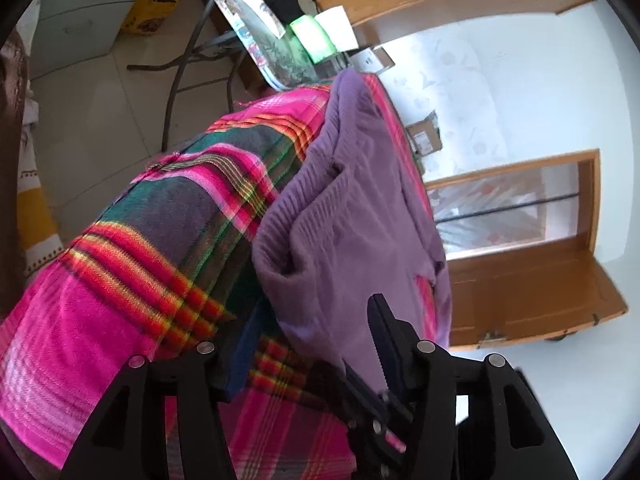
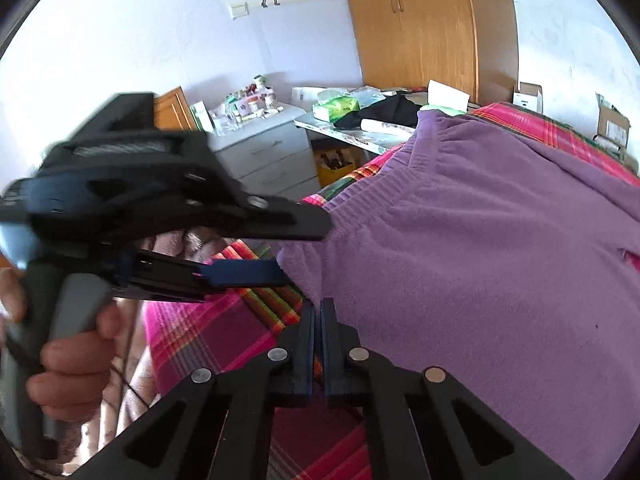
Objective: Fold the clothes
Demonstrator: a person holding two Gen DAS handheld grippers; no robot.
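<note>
A purple knit garment (image 1: 352,216) (image 2: 480,248) lies spread on a bed covered by a pink plaid blanket (image 1: 120,280) (image 2: 192,336). My left gripper (image 1: 312,340) (image 2: 292,248) is open, one finger on each side of the garment's near edge; a hand (image 2: 72,360) holds its handle. My right gripper (image 2: 316,312) is shut, fingers pressed together over the blanket, tips just at the garment's lower edge. No fabric shows between them.
A cluttered folding table (image 2: 360,132) (image 1: 260,48) with black cloth and packets stands past the bed. Grey drawers (image 2: 264,156), a wooden wardrobe (image 2: 420,32) and cardboard boxes (image 2: 612,124) line the walls. Tiled floor (image 1: 100,120) lies beside the bed.
</note>
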